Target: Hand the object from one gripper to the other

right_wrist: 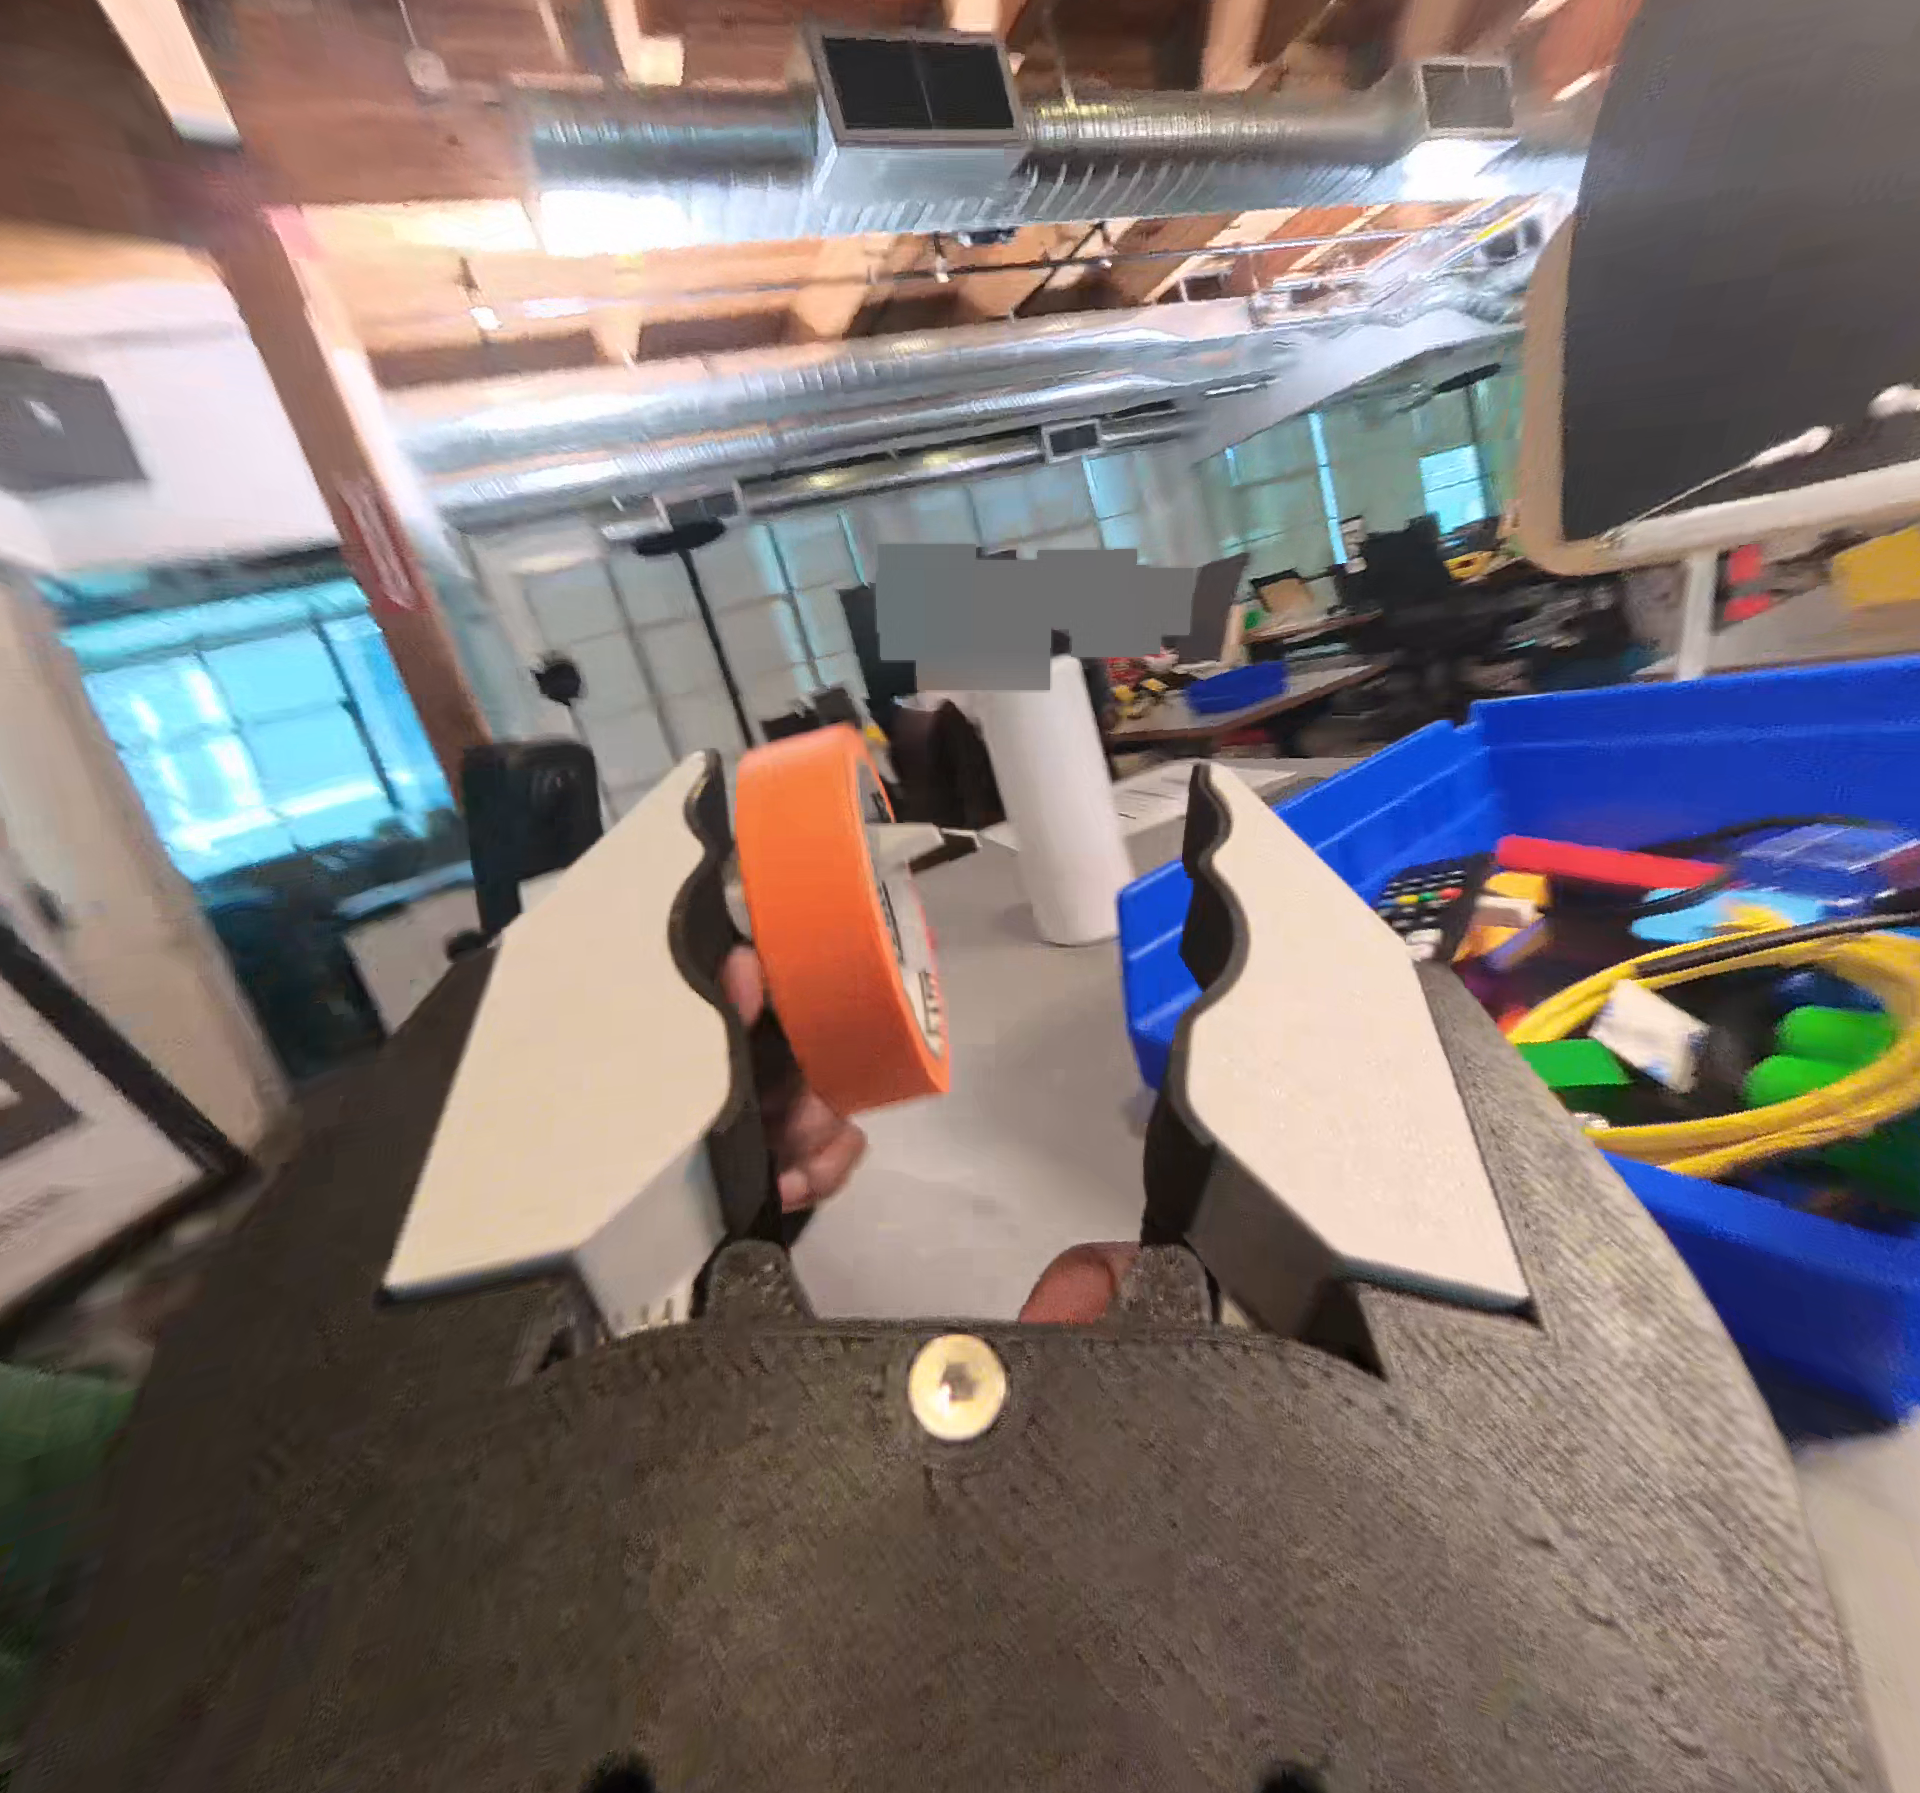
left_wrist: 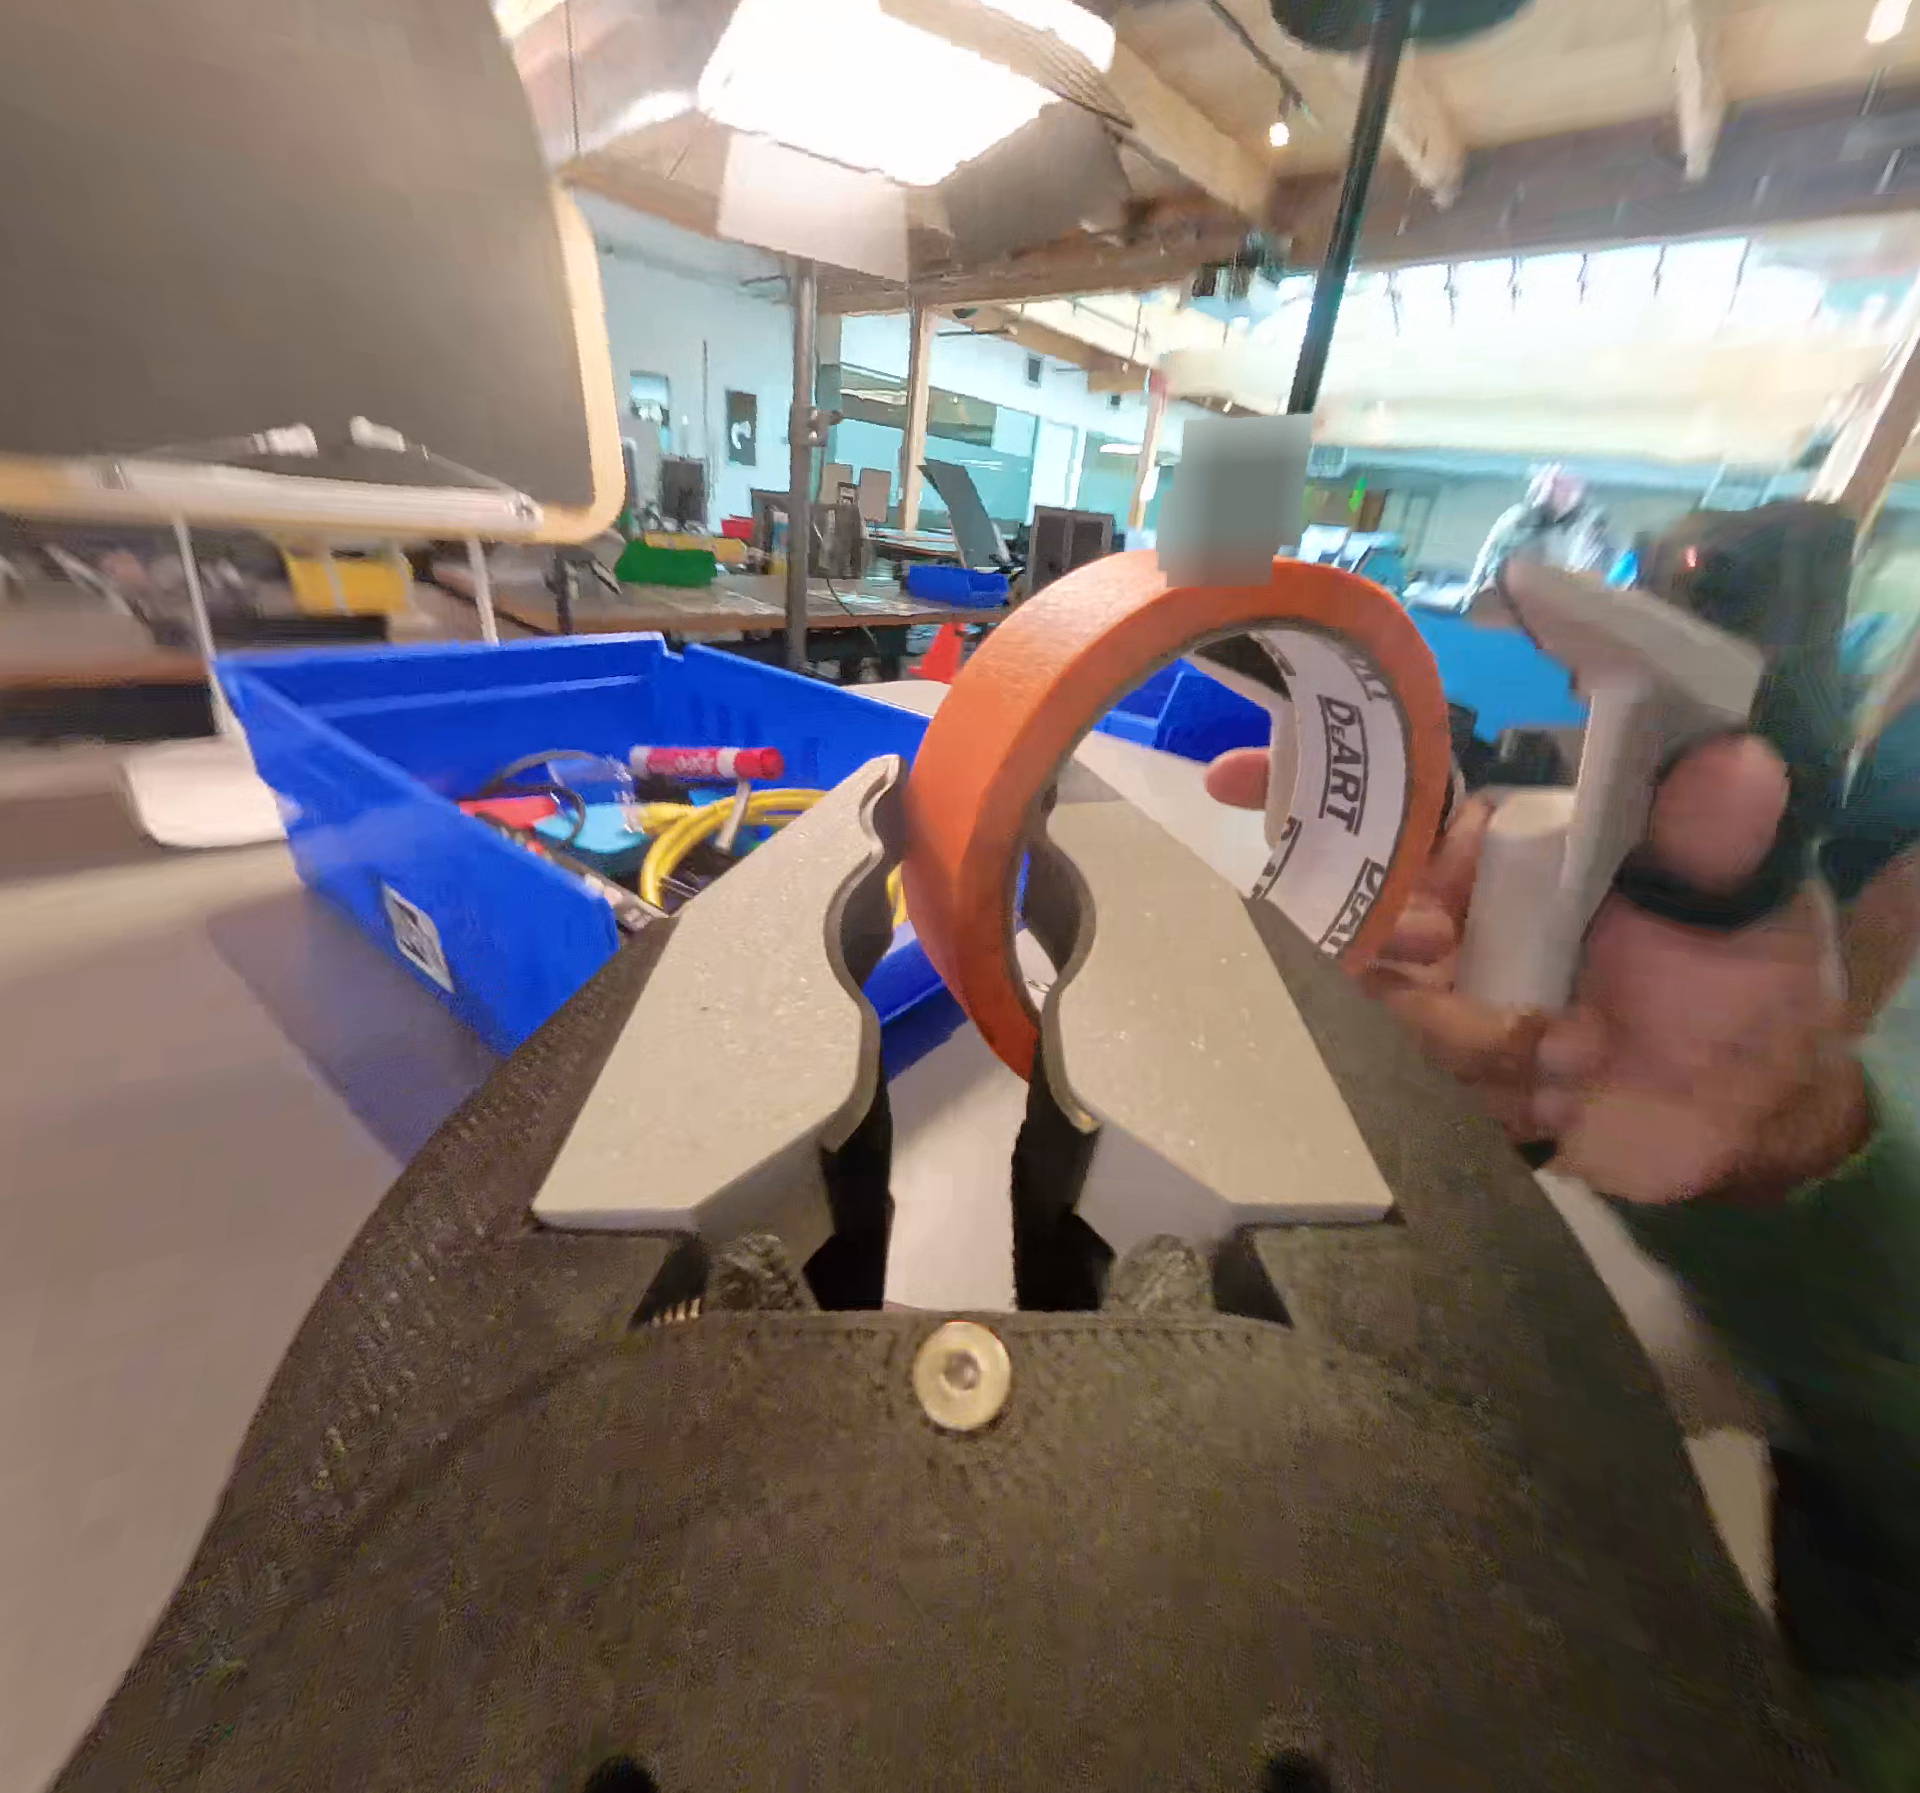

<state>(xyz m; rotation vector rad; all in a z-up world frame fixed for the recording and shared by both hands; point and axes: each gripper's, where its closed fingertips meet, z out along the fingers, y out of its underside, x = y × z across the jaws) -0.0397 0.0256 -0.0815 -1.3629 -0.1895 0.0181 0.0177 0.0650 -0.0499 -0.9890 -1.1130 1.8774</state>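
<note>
A blue bin [left_wrist: 436,808] of cables and markers sits on the grey tabletop [left_wrist: 156,1068] to the left. Beside it, raised above the tabletop, the left claw [left_wrist: 961,870] is clenched on the lower rim of an orange tape roll [left_wrist: 1029,735], which stands on edge; one finger lies outside the ring and one inside it. To the right, a hand [left_wrist: 1683,995] holds the handle of the other tool.

From the other side, the right claw [right_wrist: 951,870] is spread wide and released. The tape [right_wrist: 831,922] hangs between its fingers, close to the left finger [right_wrist: 582,995] and well apart from the right one. The bin [right_wrist: 1621,808] lies at the far right.
</note>
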